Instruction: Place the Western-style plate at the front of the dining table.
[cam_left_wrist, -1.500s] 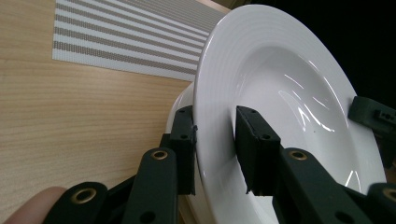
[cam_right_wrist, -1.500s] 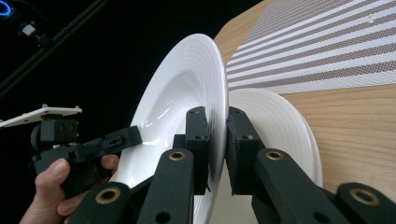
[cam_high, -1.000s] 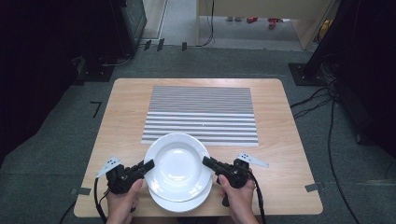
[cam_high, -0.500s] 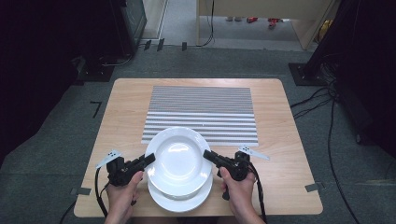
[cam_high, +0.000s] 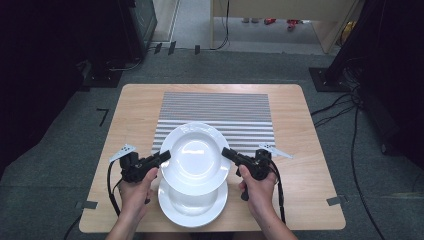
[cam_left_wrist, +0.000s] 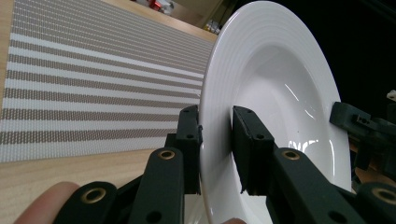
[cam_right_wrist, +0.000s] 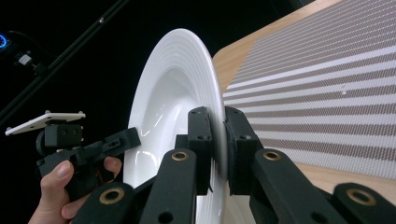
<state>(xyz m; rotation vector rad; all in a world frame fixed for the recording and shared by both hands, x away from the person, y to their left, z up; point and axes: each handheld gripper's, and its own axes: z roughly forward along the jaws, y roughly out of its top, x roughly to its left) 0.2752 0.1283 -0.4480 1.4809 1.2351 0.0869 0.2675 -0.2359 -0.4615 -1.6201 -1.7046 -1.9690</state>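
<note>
Left hand-held gripper (cam_high: 161, 157) pinched the 9 o'clock rim of the upper white ceramic deep plate (cam_high: 195, 158); right hand-held gripper (cam_high: 227, 153) pinched its 3 o'clock rim. Plate was held above a second white plate (cam_high: 192, 206) at the wooden counter's (cam_high: 130, 115) 6 o'clock edge, overlapping the striped woven placemat (cam_high: 220, 112). Bowl faced up; round, no long axis. Judgement: keep both grips level and matched.
</note>
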